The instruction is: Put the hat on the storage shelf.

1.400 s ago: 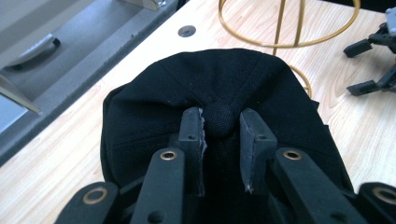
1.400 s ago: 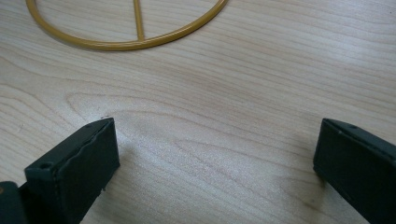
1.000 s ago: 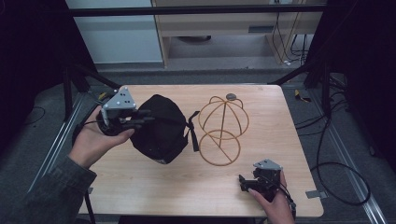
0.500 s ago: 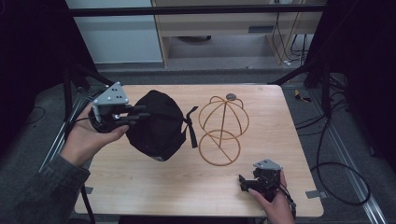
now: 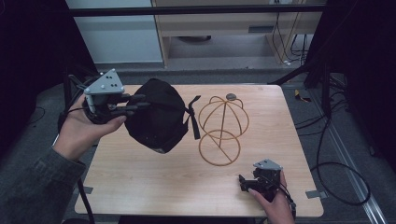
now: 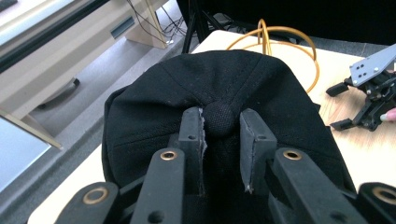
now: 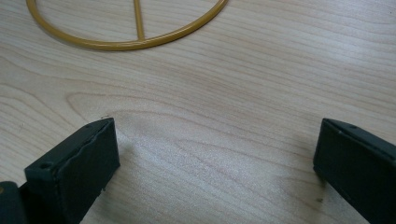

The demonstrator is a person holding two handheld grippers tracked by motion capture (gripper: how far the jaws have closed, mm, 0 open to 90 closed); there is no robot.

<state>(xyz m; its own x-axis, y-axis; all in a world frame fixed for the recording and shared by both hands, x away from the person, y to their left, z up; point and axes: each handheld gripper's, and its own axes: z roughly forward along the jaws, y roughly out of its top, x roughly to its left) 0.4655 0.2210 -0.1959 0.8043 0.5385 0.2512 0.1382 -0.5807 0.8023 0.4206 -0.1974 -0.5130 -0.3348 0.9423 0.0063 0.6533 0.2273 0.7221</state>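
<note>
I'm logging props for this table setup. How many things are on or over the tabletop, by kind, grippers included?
Black caps: 1, the black cap, held above the table
Wire cap stands: 1, the gold wire stand
Small round discs: 1, the grey disc at the far edge
Grippers: 2, the left gripper and the right gripper
Total: 5

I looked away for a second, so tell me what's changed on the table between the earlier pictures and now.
The left tool, shut on the black cap at its top button, has drawn back toward the table's left edge, carrying the cap slightly left, away from the wire stand. Unchanged: the stand, and the right tool, open and resting near the front right of the table.
</note>
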